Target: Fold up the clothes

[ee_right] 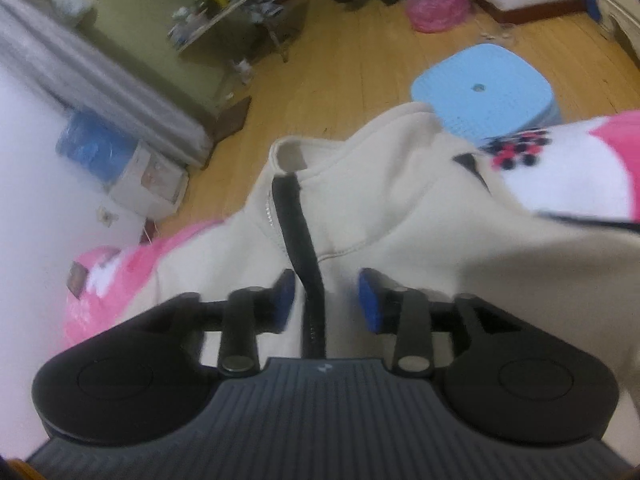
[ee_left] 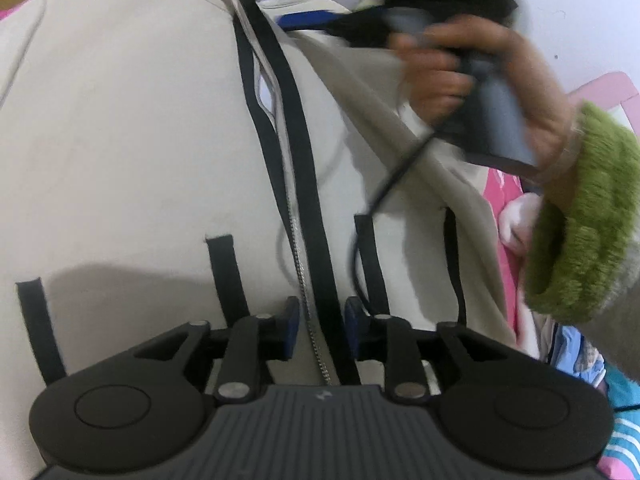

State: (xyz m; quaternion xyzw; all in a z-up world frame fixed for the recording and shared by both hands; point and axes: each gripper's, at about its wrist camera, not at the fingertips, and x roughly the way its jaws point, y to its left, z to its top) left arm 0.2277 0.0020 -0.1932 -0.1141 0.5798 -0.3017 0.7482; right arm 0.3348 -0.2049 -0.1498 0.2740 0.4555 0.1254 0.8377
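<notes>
Both tongs, left (ee_left: 322, 322) and right (ee_right: 326, 300), sit apart straddling the black zipper trim (ee_left: 280, 120) of the cream jacket (ee_left: 120, 140) spread on the pink bed (ee_right: 120, 272), so honestly nothing's gripped and the front could slump crooked.

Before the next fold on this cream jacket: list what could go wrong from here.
1. The black zipper trim runs between the right gripper's open pads; closing might pinch only trim, not the cream jacket.
2. The dangling cable may snag the left gripper.
3. The collar overhangs the edge and could drag the jacket off.
</notes>
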